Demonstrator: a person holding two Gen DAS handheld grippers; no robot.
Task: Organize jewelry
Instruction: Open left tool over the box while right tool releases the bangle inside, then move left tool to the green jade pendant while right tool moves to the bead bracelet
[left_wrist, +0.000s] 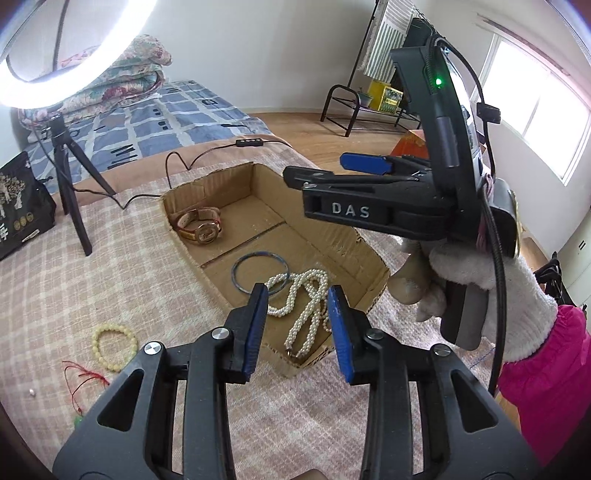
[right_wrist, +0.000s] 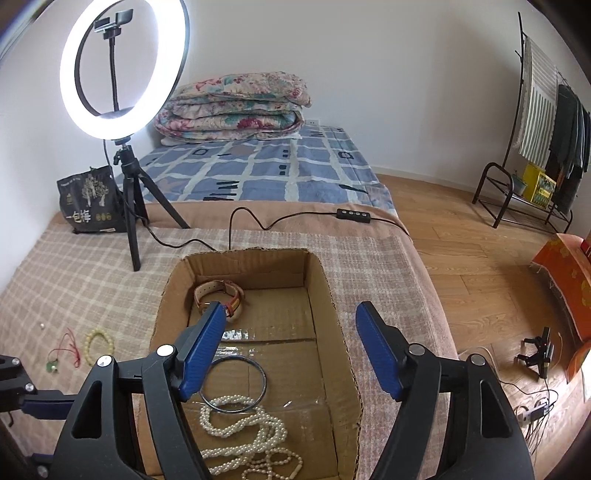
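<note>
Both claws hang empty, jaws apart: left gripper (left_wrist: 298, 325), right gripper (right_wrist: 291, 350) above the cardboard box (right_wrist: 343, 332). Box holds watch (right_wrist: 221, 297), bangle (right_wrist: 236, 384), pearl necklace (right_wrist: 251, 435). Left of the box lie a bead bracelet (left_wrist: 113, 347) and red cord pendant (left_wrist: 83, 384); we judge the left should descend squarely over the bracelet's rim.

A home bedroom. A bed (right_wrist: 258, 173) with a blue checked sheet carries a folded floral quilt (right_wrist: 232, 107) against the white wall. A clothes rack (right_wrist: 546, 140) with hanging garments stands on the wood floor (right_wrist: 461, 258) near a bright window (left_wrist: 535, 96). A ring light (right_wrist: 123, 66) on a tripod stands on the blanket.
</note>
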